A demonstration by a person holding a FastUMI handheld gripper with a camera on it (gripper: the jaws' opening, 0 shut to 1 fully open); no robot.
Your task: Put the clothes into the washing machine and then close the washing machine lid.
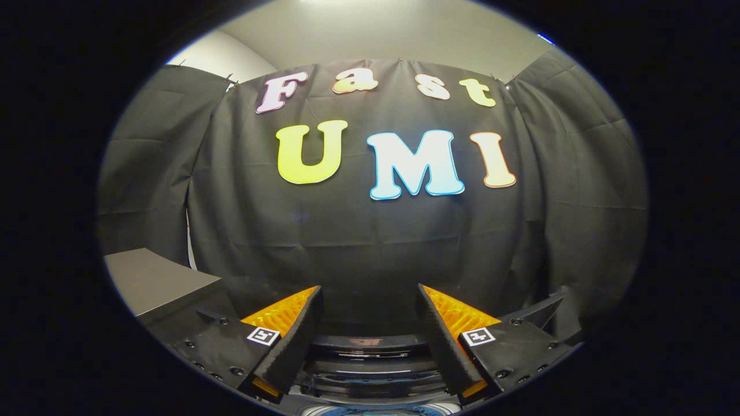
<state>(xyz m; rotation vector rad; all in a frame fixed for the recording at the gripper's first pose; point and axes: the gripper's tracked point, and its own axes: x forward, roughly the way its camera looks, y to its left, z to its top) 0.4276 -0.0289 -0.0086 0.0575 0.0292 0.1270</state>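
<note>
Two fingers of the gripper (370, 300) stand spread well apart, with nothing between them — the jaws are released and grasp nothing. Each finger carries a small square marker tag near its base.

Low down between the fingers, and just beneath them, sits a dark, glossy, curved piece (370, 361) with stepped ridges that catch the light; it looks like the raised lid or the rim of the washing machine (which of the two I cannot tell from this angle). Just below it a thin strip of pale metal and a bluish surface (378, 410) shows, probably the machine's top or tub opening, too little of it to say more. No garment can be made out there, so where the clothes lie I cannot tell.

Beyond the fingers hangs the black cloth wall (370, 248) of the booth, creased and pinned along its top edge, with further panels of the same cloth to either side. Above it a plain light wall or ceiling (381, 34) is visible. To the left of the left finger, in front of the cloth, there is a flat grey surface (156, 280) — a tabletop or the top of a cabinet — with a dark edge.
</note>
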